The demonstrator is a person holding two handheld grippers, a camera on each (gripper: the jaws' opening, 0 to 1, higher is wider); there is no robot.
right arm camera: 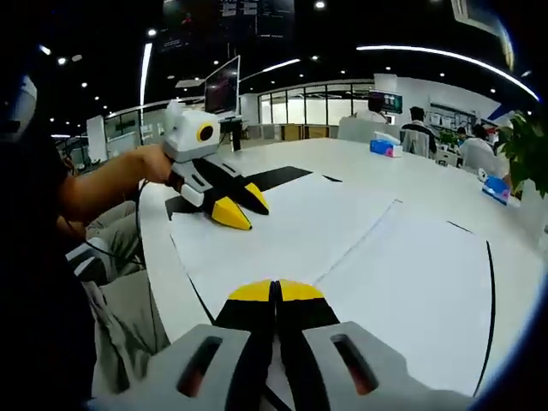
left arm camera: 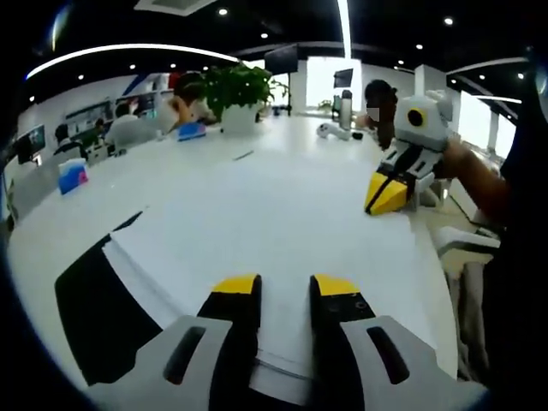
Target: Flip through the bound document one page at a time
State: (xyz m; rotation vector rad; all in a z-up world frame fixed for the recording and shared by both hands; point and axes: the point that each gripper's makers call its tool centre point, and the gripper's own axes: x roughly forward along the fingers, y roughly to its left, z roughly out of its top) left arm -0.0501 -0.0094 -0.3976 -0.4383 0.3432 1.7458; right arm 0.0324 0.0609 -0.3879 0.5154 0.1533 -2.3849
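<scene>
Bound document (right arm camera: 360, 257) lying open on the white table (left arm camera: 282, 145), left gripper (left arm camera: 285, 284) resting on its pages with jaws parted and holding nothing, right gripper (right arm camera: 276, 289) hovering with jaws closed together, seemingly empty

Opposed low close views, shared document (left arm camera: 282, 231).

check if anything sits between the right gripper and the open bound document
Nothing visible does. The right gripper is shut at the near edge of the white open bound document; the left gripper rests on its far page.
</scene>
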